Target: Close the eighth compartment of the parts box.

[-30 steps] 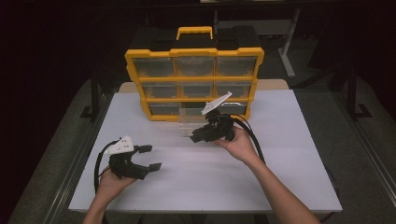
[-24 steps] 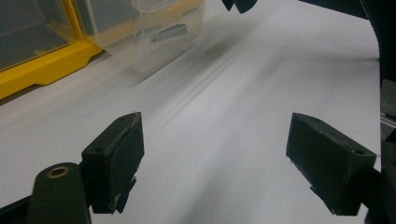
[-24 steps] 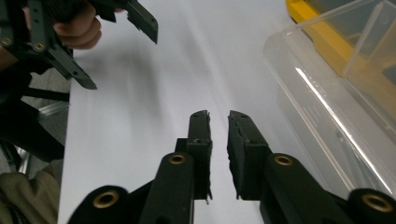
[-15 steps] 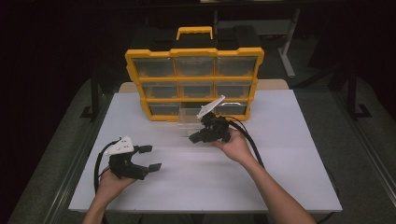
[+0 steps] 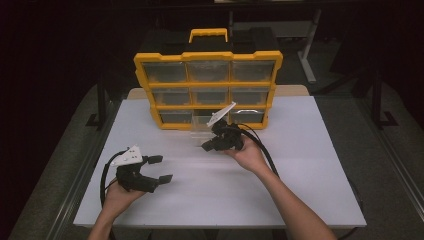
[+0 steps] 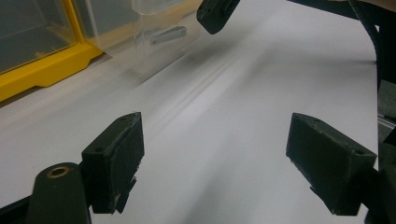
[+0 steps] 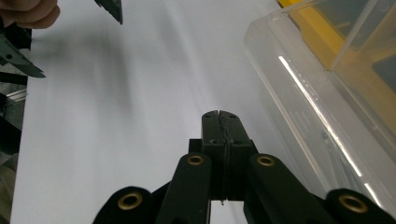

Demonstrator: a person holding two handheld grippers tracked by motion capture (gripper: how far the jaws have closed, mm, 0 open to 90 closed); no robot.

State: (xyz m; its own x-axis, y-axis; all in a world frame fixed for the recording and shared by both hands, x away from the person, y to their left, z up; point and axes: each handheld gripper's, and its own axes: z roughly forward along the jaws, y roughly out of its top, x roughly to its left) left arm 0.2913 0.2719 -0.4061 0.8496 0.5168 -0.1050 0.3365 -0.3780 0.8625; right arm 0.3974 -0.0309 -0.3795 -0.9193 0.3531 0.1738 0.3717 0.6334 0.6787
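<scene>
Clear plastic drawer (image 5: 202, 124) stands pulled out of the bottom row of the yellow organizer (image 5: 207, 87), resting on the white table (image 5: 310, 165) at about 12 o'clock from the table's middle. At 8 o'clock, the left gripper (image 5: 161, 169) rests low in the person's hand, jaws spread wide with nothing between them. Just beside the drawer, at its 4 o'clock, the right gripper (image 5: 206, 146) has just been closing; its jaws now meet, pads pressed together, holding nothing visible.

Clear drawer (image 7: 322, 98) cut off by right and top edges of right gripper view; its contents indiscernible; yellow organizer (image 6: 42, 51) cropped at left gripper view's left edge.
</scene>
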